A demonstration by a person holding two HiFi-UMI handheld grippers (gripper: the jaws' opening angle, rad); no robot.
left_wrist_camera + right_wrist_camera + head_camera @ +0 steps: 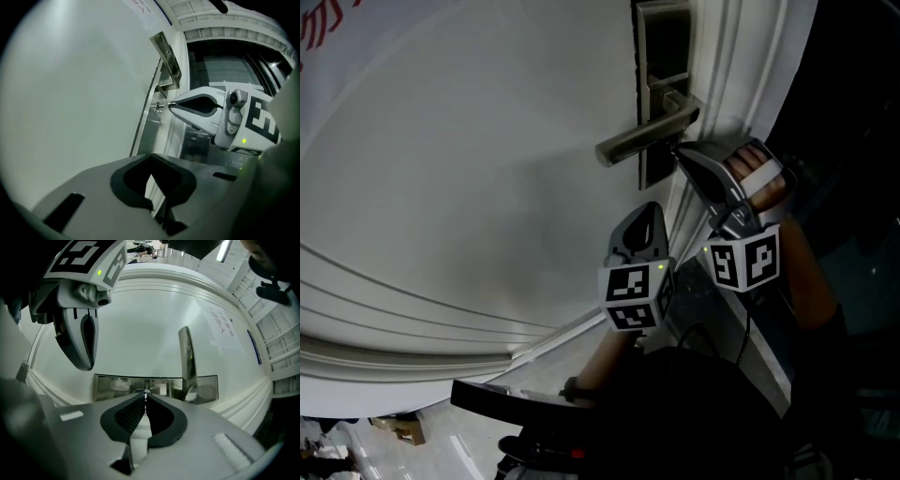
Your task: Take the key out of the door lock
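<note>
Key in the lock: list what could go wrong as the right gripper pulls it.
1. The right gripper pinches the key only with its tips; it may slip off.
2. A pull not square to the lock plate could jam the key.
3. The lever handle close beside the jaws may get bumped.

place: indoor doorway | cues: white moulded door [469, 169], metal lever handle [642, 136], posted notice [222, 326]

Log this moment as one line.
right gripper: shut on key, key in door lock | left gripper: shut, empty, off the door
</note>
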